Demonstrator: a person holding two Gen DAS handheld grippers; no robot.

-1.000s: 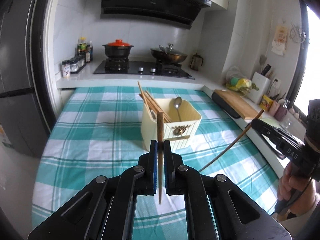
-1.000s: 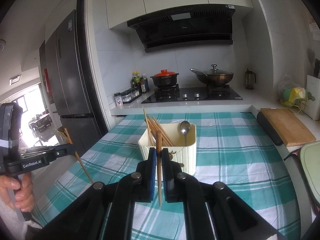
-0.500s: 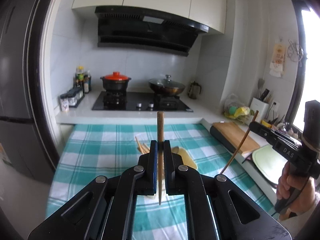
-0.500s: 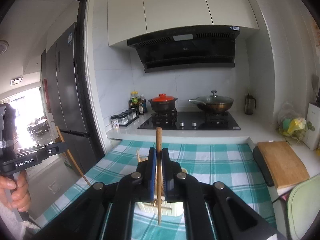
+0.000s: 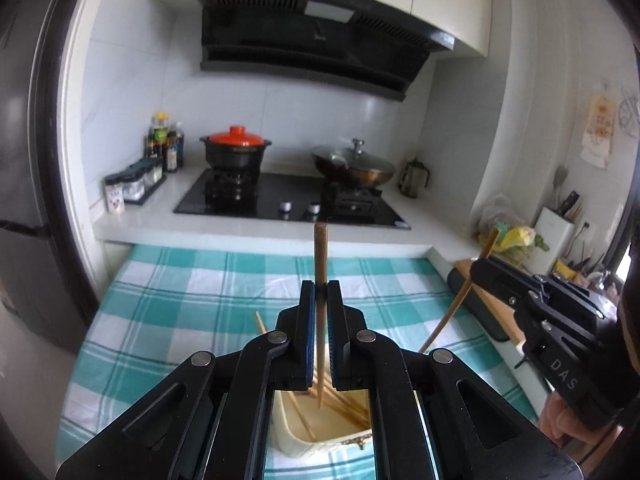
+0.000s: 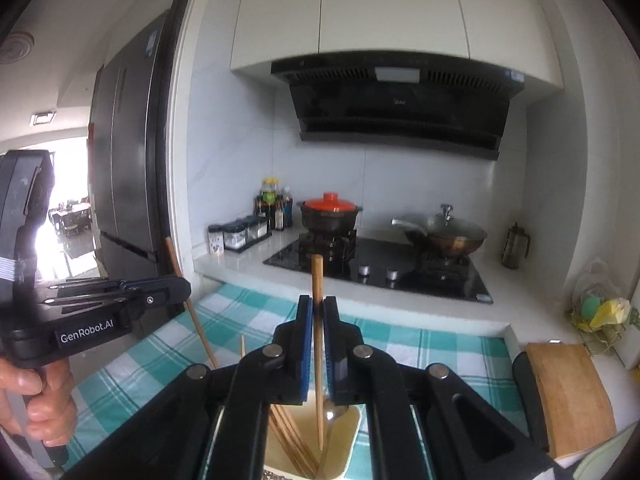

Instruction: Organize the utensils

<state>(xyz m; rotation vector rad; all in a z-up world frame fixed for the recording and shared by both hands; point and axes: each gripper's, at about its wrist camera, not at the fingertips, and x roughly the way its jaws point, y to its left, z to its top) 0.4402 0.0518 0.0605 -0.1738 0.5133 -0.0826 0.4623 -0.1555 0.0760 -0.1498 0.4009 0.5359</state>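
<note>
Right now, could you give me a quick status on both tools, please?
Left tool shut on chopstick. Right tool shut on another chopstick. Both over cream holder. Nothing blocking.

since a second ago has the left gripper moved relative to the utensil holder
Yes. The left gripper has advanced over the cream utensil holder, which stood ahead of its jaws before; its chopstick tip now hangs above the opening.

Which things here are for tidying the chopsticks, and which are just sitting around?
For the job:
left tongs, shut on a chopstick
right tongs, shut on another chopstick
cream holder, with chopsticks and a spoon inside

Just sitting around:
red-lidded pot
wok
cutting board
spice jars
</note>
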